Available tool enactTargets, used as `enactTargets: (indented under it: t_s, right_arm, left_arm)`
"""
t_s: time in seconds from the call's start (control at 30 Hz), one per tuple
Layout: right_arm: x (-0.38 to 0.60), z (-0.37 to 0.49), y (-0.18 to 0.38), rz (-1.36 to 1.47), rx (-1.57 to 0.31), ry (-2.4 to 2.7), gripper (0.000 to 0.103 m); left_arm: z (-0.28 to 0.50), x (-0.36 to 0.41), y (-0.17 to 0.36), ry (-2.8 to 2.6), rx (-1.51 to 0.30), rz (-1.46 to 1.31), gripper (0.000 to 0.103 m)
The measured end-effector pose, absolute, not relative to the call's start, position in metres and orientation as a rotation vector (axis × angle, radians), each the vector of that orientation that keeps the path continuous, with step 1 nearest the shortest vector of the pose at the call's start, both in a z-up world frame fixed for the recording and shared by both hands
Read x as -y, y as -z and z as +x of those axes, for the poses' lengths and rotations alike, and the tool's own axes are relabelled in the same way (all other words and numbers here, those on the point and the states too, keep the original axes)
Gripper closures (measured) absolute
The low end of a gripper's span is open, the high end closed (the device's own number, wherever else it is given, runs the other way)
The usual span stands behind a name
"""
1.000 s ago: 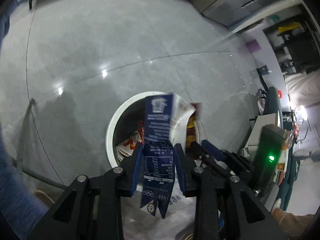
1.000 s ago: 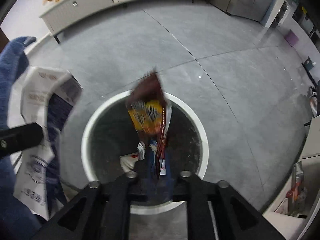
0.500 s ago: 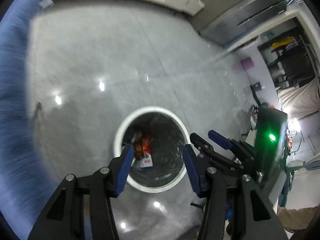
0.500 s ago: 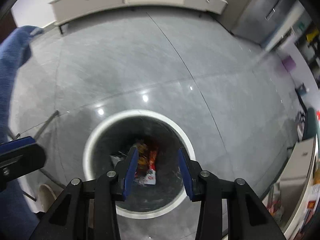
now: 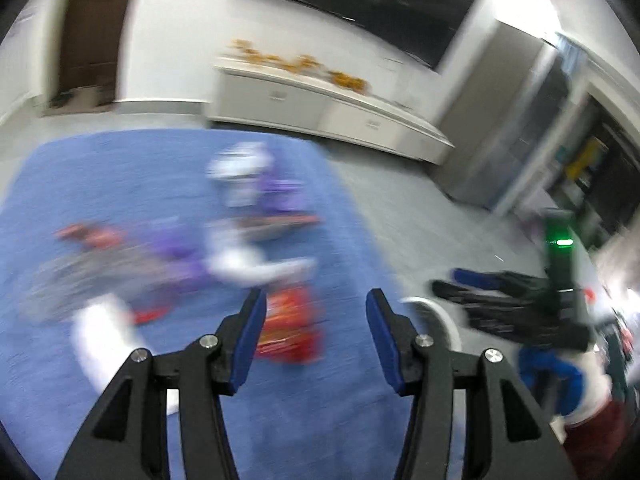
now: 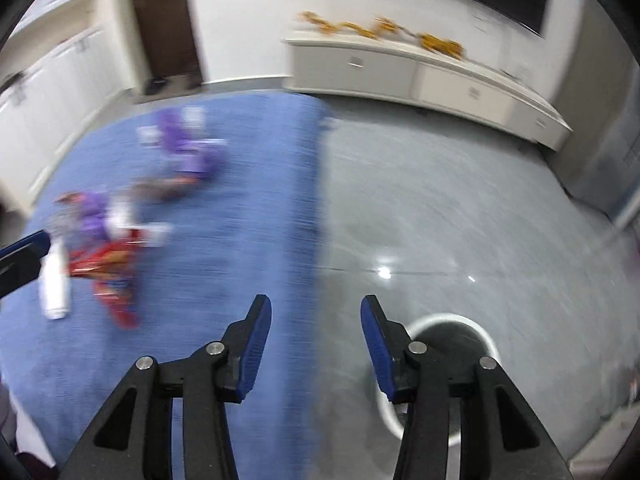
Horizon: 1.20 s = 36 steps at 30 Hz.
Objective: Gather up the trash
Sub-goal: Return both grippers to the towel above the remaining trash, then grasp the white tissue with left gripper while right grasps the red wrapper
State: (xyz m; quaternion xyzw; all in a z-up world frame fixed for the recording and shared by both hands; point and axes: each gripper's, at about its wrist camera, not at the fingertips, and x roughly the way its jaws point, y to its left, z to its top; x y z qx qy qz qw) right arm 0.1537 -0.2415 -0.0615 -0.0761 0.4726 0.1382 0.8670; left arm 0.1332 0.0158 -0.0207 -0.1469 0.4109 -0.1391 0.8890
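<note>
Both views are motion-blurred. My left gripper (image 5: 316,304) is open and empty above a blue-covered table (image 5: 120,168). A red-orange snack wrapper (image 5: 290,330) lies just ahead of its fingertips, with purple and white wrappers (image 5: 256,192) farther off. My right gripper (image 6: 316,310) is open and empty over the table's right edge. The white-rimmed round trash bin (image 6: 452,322) stands on the floor, partly hidden behind its right finger. In the right wrist view a red wrapper (image 6: 108,264), a white bottle (image 6: 56,284) and purple wrappers (image 6: 188,144) lie at the left.
A long white cabinet (image 6: 420,72) runs along the far wall under a dark screen. Grey glossy floor (image 6: 460,208) lies right of the table. The right gripper's body with a green light (image 5: 560,242) shows at the right of the left wrist view.
Both grippers let their wrappers go into the bin, opened, and swung up and left from the bin toward the blue table.
</note>
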Motion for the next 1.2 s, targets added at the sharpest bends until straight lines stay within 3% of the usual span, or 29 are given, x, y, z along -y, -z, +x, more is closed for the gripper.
enactTargets:
  t_s: [0.2,0.3,0.73,0.8,0.9,1.0,1.07,1.2]
  right_arm:
    - [0.155,0.141,0.075,-0.238,-1.022,-0.449,0.045]
    - [0.122,0.144,0.085,-0.261,-1.040,-0.481,0.043]
    - [0.078,0.166,0.117,-0.273,-1.091,-0.477,0.043]
    - [0.076,0.168,0.122,-0.277,-1.096,-0.479,0.056]
    - [0.076,0.169,0.127,-0.272,-1.095,-0.493,0.066]
    - [0.080,0.164,0.125,-0.284,-1.080,-0.514,0.075]
    - [0.083,0.160,0.122,-0.290,-1.072,-0.528,0.087]
    - [0.090,0.144,0.117,-0.282,-1.046,-0.557,0.091]
  left_arm:
    - [0.103,-0.128,0.070,0.087,-0.940,-0.444,0.049]
    - [0.101,-0.147,0.094,0.092,-0.992,-0.506,0.049]
    - [0.137,-0.116,0.116,0.134,-1.046,-0.450,0.049]
    - [0.141,-0.114,0.115,0.120,-1.039,-0.452,0.049]
    - [0.145,-0.113,0.116,0.098,-1.030,-0.448,0.053]
    - [0.146,-0.112,0.119,0.061,-1.021,-0.433,0.072]
    - [0.147,-0.114,0.121,0.061,-1.023,-0.444,0.093]
    - [0.139,-0.118,0.124,0.071,-1.019,-0.485,0.098]
